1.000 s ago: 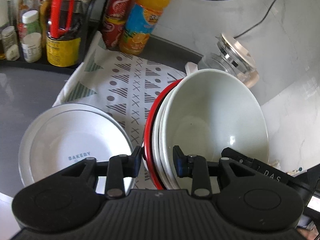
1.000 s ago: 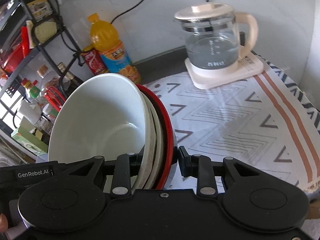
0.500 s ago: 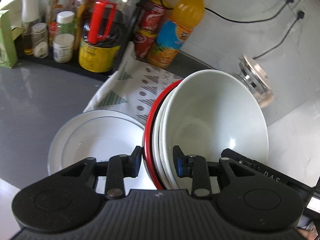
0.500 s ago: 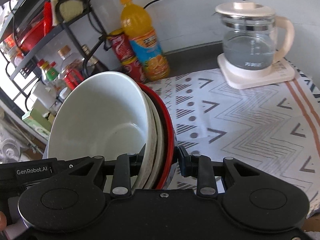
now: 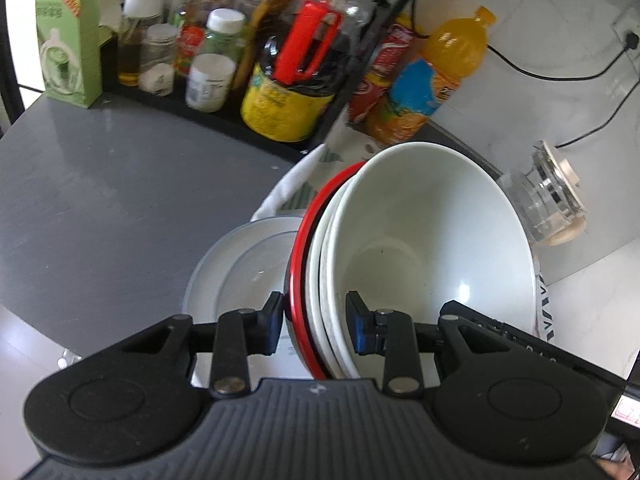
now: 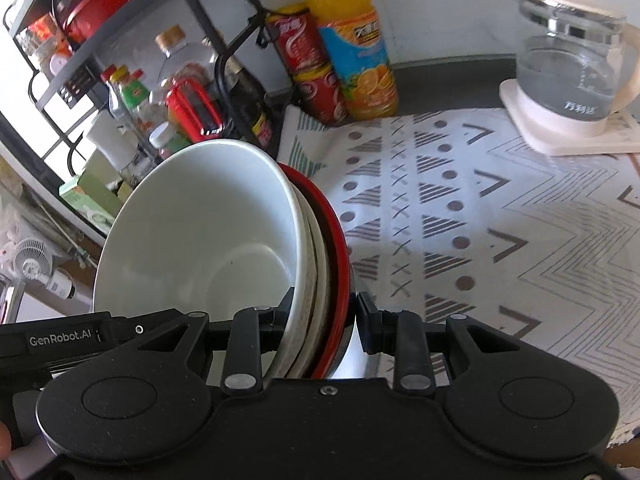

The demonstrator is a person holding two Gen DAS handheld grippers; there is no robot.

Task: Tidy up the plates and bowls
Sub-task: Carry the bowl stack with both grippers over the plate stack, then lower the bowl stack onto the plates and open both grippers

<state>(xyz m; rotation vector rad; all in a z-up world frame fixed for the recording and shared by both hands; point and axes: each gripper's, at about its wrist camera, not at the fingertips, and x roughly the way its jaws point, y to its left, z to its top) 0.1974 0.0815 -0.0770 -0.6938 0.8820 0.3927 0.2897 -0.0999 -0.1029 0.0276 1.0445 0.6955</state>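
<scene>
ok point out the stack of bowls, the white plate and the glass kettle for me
stack of bowls (image 5: 432, 240): left wrist view, inside wall of the top white bowl
white plate (image 5: 236, 264): left wrist view, bare rim left of the stack
glass kettle (image 6: 568, 68): right wrist view, clear glass body

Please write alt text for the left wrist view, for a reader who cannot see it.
The left tool grips the rims of a stack of bowls, white ones nested in a red one, above a white plate on a grey counter. Bottles stand behind.
</scene>
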